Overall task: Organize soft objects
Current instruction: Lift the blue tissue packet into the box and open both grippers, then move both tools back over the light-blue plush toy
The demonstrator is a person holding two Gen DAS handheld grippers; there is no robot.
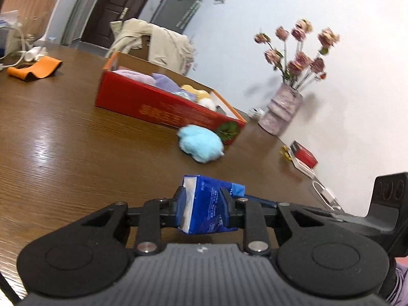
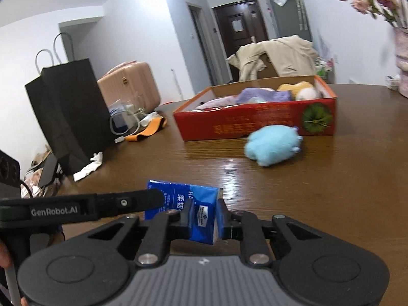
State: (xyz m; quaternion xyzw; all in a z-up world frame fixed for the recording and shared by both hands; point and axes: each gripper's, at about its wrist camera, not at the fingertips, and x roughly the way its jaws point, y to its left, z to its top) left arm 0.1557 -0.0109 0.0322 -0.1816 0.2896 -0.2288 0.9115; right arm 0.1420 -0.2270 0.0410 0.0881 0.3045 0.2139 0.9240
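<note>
Right in front of your left wrist camera, your left gripper [image 1: 204, 205] is clamped on a blue tissue pack [image 1: 204, 204], its two fingers pressing the pack's sides so that the white open end faces left. Your right gripper [image 2: 204, 216] is clenched on the same blue tissue pack [image 2: 201, 214] from its own side, fingers pinching one narrow end; the dark arm of your left gripper crosses in from the left of that view and overlaps the pack's far corner. The pack looks lifted just above the wooden table [image 1: 63, 140], though the blur makes that hard to confirm.

Ahead of your left gripper and a little to the right, a light blue plush toy [image 1: 200, 144] lies on the table, just beside the near corner of the red cardboard box [image 1: 153, 104]. From your right gripper the same plush toy [image 2: 272, 145] sits ahead and to the right, in front of the box [image 2: 255, 122]. Inside the box you can see purple and yellowish soft things.

Further right of your left gripper, a vase of pink flowers [image 1: 283, 112] stands near the wall. Far to the left of your right gripper a black paper bag [image 2: 68, 112] stands upright.
</note>
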